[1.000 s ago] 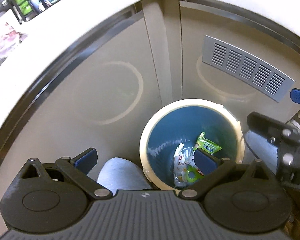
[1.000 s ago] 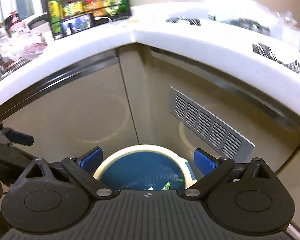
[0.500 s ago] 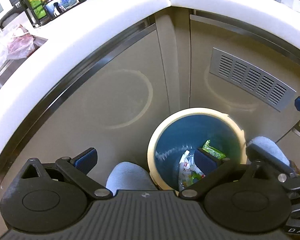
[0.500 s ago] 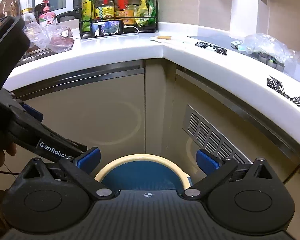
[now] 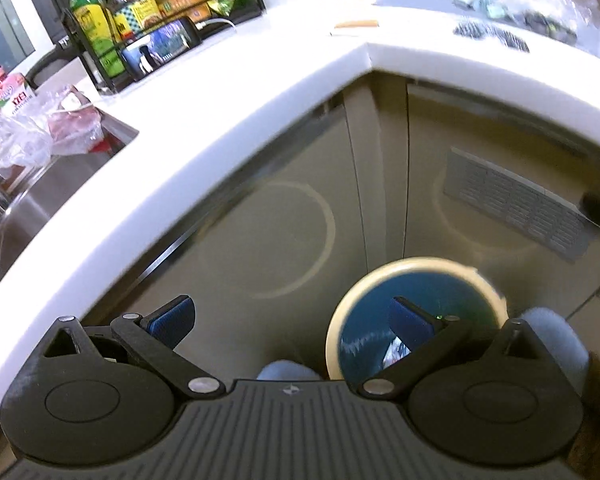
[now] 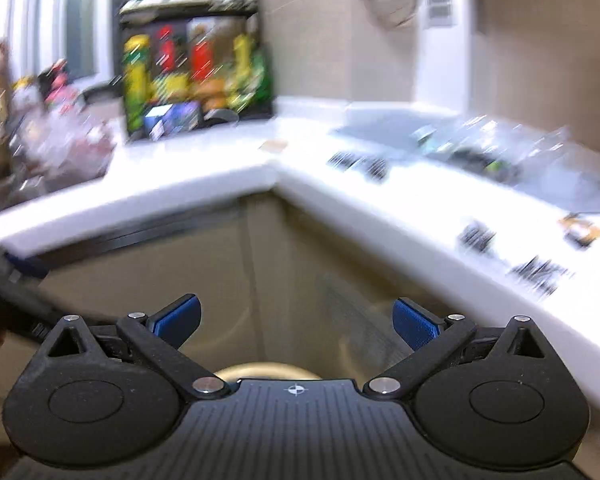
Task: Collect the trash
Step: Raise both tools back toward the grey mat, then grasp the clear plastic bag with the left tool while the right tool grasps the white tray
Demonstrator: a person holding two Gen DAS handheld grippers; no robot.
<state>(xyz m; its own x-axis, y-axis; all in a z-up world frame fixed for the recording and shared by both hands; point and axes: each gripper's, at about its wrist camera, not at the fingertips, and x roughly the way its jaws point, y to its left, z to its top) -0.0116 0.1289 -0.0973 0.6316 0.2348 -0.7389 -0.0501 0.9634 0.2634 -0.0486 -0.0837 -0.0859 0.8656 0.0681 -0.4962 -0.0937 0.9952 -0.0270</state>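
Note:
A blue trash bin with a cream rim (image 5: 416, 270) stands on the floor in the cabinet corner; a bit of wrapper (image 5: 394, 354) shows inside it. Only the top of its rim (image 6: 266, 372) shows in the right wrist view. My left gripper (image 5: 292, 320) is open and empty, above and to the left of the bin. My right gripper (image 6: 296, 320) is open and empty, pointing at the white corner countertop (image 6: 340, 188), where several dark wrappers (image 6: 358, 162) lie, blurred. The left gripper also shows in the right wrist view (image 6: 16, 280) at the left edge.
A black rack of bottles (image 5: 160, 12) with a phone (image 5: 160, 46) stands on the counter. A sink (image 5: 48, 184) with plastic bags (image 5: 40, 128) is at left. A grey vent (image 5: 516, 208) is in the right cabinet door. Grey slippers (image 5: 552, 336) flank the bin.
Both grippers have risen and tilted up from the bin toward the countertop. The bin has slid low in both views. Both stay open; the right wrist view is now motion-blurred.

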